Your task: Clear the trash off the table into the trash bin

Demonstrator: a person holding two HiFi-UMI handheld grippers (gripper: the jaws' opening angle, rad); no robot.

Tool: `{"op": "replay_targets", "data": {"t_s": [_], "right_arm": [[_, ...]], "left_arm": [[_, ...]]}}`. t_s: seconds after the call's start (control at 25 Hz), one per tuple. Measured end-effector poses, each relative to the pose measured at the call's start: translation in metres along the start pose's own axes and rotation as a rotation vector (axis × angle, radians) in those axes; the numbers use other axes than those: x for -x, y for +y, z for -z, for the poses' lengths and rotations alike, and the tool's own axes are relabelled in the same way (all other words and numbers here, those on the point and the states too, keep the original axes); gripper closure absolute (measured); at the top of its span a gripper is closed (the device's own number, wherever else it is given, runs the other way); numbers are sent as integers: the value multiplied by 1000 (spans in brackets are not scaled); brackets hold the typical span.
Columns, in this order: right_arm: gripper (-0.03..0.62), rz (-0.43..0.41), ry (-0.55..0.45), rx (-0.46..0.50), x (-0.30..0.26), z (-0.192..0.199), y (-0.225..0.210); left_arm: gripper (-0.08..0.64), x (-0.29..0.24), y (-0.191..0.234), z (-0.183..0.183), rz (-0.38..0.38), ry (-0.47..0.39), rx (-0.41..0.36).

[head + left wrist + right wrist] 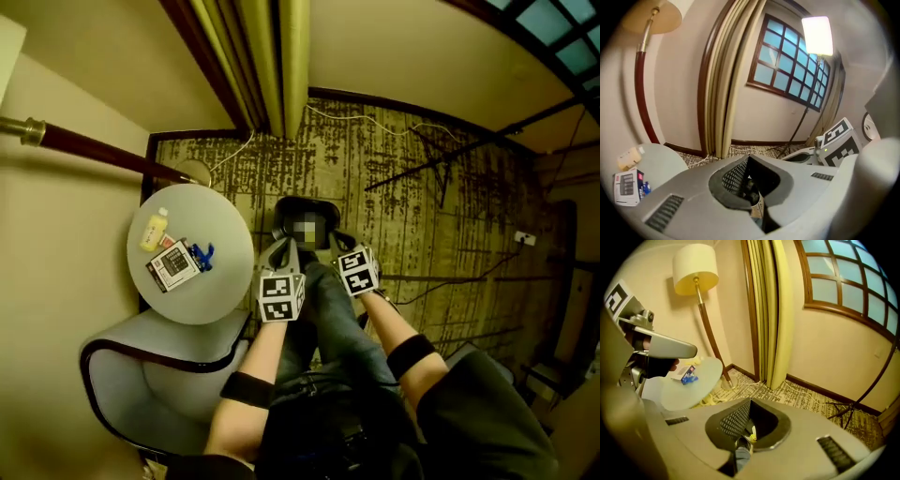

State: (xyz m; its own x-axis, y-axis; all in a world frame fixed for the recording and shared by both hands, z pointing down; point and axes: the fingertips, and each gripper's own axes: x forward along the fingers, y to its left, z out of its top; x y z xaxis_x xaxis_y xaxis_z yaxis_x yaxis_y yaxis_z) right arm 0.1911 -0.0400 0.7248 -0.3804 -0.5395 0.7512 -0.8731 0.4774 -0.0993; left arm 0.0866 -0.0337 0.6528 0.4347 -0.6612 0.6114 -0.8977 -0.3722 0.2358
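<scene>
This room is dim and warm, and everything I see is tinted yellow-brown. From my head the round table (217, 281) at 9 o'clock is the palest patch. The carpet (422, 206) looks muddy, and the bottom of the frame sinks almost to black. In my left gripper view a lit lamp shade (817, 35) at 1 o'clock blows out white, and the window (787, 65) panes glow teal. In my right gripper view the floor lamp (696, 269) at 11 o'clock shows soft yellow. Both gripper views bow the curtain (771, 310) and go black at the corners.
</scene>
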Motion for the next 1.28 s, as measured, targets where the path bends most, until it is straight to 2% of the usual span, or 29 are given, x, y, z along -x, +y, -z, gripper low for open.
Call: {"op": "replay_targets", "data": {"t_s": [0.16, 0.32, 0.56, 0.72, 0.92, 1.16, 1.28], "right_arm": [[592, -46, -52, 38, 39, -55, 39], [592, -137, -97, 166, 46, -105, 88], [592, -329, -143, 337, 58, -163, 197], [592, -469, -147, 451, 63, -181, 272], [592, -622, -131, 598, 69, -181, 343], [592, -706, -115, 655, 78, -177, 381], [592, -726, -109, 668, 78, -177, 387]], "left_arm": [[560, 68, 24, -36, -88, -75, 31], [560, 132, 62, -63, -195, -145, 89], [560, 228, 124, -51, -410, -210, 173], [560, 287, 156, -33, -542, -240, 269], [560, 340, 186, -3, -687, -265, 343], [560, 383, 198, 17, -778, -305, 433], [560, 389, 200, 27, -792, -302, 462]]}}
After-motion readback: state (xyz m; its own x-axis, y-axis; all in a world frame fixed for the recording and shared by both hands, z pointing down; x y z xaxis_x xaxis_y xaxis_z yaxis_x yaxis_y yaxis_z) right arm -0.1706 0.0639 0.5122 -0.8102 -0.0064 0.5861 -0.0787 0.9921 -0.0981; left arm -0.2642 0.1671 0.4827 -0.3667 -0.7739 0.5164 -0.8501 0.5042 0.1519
